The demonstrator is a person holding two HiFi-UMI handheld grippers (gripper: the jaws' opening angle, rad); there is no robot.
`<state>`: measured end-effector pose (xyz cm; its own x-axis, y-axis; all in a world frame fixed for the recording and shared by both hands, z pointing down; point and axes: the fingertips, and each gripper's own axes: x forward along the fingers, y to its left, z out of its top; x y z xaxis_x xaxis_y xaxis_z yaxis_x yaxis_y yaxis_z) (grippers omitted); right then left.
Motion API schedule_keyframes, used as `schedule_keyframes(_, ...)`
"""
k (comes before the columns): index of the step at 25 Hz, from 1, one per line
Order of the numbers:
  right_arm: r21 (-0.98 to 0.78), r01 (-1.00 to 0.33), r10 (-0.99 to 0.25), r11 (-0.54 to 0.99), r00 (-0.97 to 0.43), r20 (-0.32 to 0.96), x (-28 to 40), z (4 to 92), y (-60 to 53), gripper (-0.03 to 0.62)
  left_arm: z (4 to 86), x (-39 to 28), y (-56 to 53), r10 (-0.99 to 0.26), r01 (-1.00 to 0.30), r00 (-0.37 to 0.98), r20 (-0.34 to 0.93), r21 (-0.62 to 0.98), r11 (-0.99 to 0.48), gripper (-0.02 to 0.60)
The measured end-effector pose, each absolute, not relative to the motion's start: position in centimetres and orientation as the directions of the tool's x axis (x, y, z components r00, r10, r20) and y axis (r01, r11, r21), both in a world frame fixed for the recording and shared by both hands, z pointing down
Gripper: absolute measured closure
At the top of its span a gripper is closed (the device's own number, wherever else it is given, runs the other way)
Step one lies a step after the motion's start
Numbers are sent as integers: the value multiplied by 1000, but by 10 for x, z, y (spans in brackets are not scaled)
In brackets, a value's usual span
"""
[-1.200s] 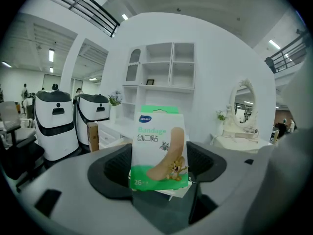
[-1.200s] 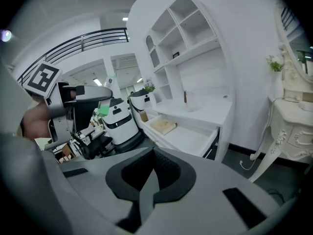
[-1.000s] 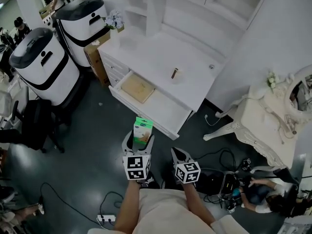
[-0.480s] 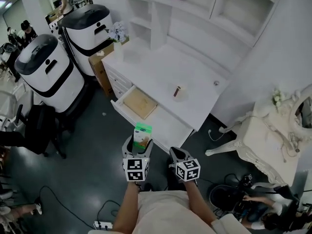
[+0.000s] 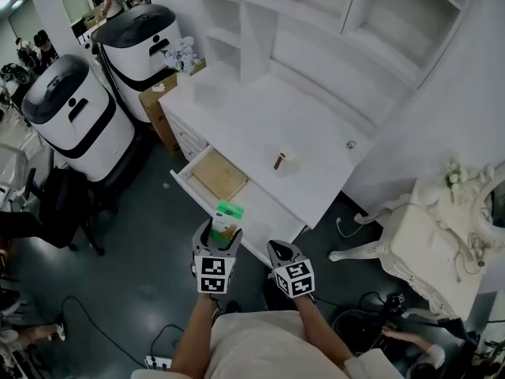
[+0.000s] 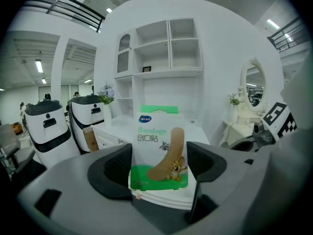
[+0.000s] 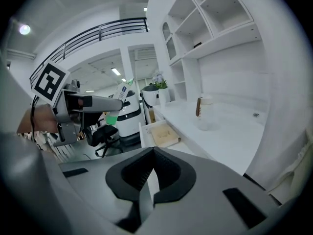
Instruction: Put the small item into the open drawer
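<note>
The bandage pack (image 6: 159, 153) stands upright, clamped between the jaws of the left gripper (image 5: 221, 234), which grip its lower part from both sides. From above it hangs near the front edge of the open drawer (image 5: 260, 205), apparently not yet inside it.

Its front reads "Bandage" in green, with the Chinese characters 创口贴 below, and shows a tan plaster strip with a cartoon cat and mouse. A small blue oval logo sits at the top, too small to read.

The right gripper (image 7: 146, 180) is beside the left one, its jaws pressed together with nothing between them.

In the drawer a flat tan board (image 5: 218, 174) fills the left end; the right end is bare white. On the white desk top (image 5: 260, 117) behind it stands a small brown bottle (image 5: 278, 161).

I'd say this is the carrying step, with the placing not yet done. The next move calls for reaching forward over the bare end, lowering the pack clear of the drawer front, then letting the jaws part.
</note>
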<state>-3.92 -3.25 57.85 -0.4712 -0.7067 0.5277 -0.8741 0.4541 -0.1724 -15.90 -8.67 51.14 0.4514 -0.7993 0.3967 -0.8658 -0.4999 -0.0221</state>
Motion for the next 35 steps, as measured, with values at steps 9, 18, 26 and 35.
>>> schedule_keyframes(9, -178, -842, -655, 509, -513, 555, -31, 587, -58, 569, 545, -130, -101, -759, -867, 437, 482, 1, -498, 222)
schedule_keyframes(18, -193, -827, -637, 528, -536, 554, -17, 597, -78, 569, 584, -116, -106, -716, -865, 422, 555, 10, -502, 222)
schedule_keyframes(26, -232, -840, -629, 490, -525, 573, 13, 608, -89, 569, 609, -83, -114, -659, -832, 449, 603, 13, -555, 222)
schedule_keyframes(35, -238, -862, -630, 447, -492, 601, 40, 624, -93, 569, 632, -54, -129, -599, -786, 500, 626, 38, -617, 222)
